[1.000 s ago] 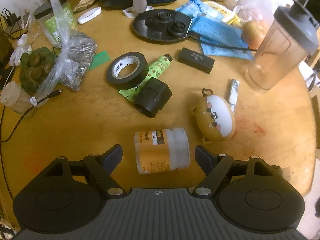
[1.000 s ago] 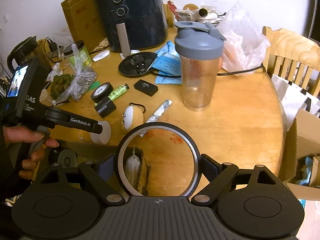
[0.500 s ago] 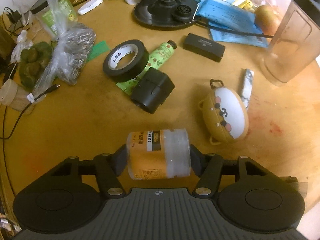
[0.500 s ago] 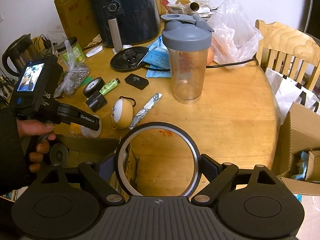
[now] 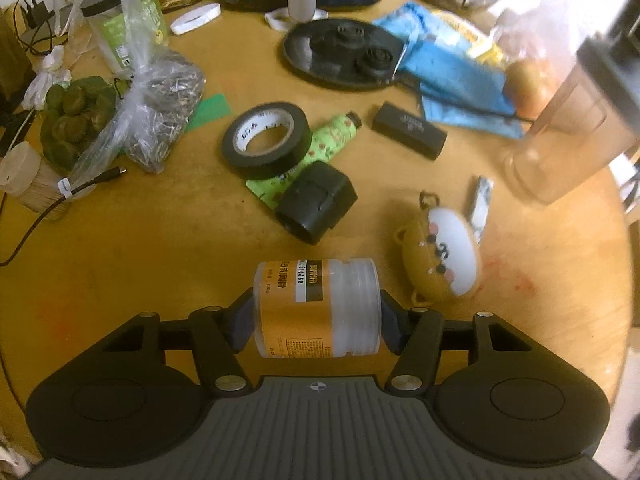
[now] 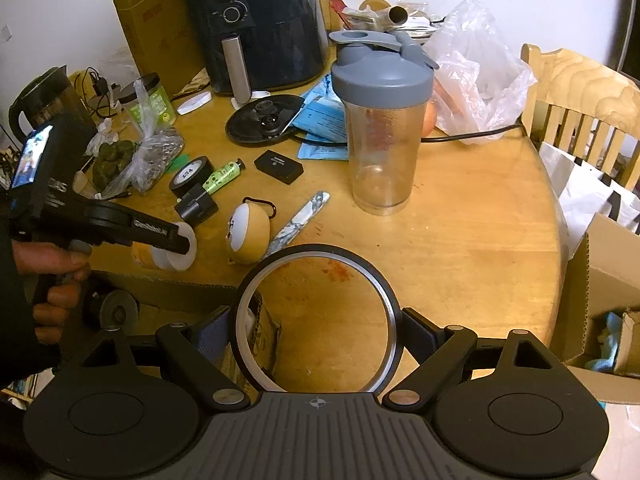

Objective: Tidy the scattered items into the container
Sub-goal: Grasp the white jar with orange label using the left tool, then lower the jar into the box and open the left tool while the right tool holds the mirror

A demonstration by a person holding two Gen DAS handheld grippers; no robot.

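Between the left gripper's [image 5: 316, 320] pads lies the small translucent plastic jar with an orange label [image 5: 316, 308], pinched end to end, long axis crosswise (lid rightward). Bare round wooden table [image 5: 160, 264] lies ahead; the yellow-brown round pouch [image 5: 440, 260] sits just right. The right gripper [image 6: 316, 320] grips a black-and-metal ring [image 6: 390, 320].

1. A home dining or kitchen corner is showing here: a round, worn wooden table [image 6: 460, 240] is sitting against a white wall.
2. A dark navy air fryer [image 6: 260, 24] and black electric kettle [image 6: 44, 100] are standing at the table's far edge.
3. A pale wooden slat-back chair [image 6: 580, 100] is standing beside the table.
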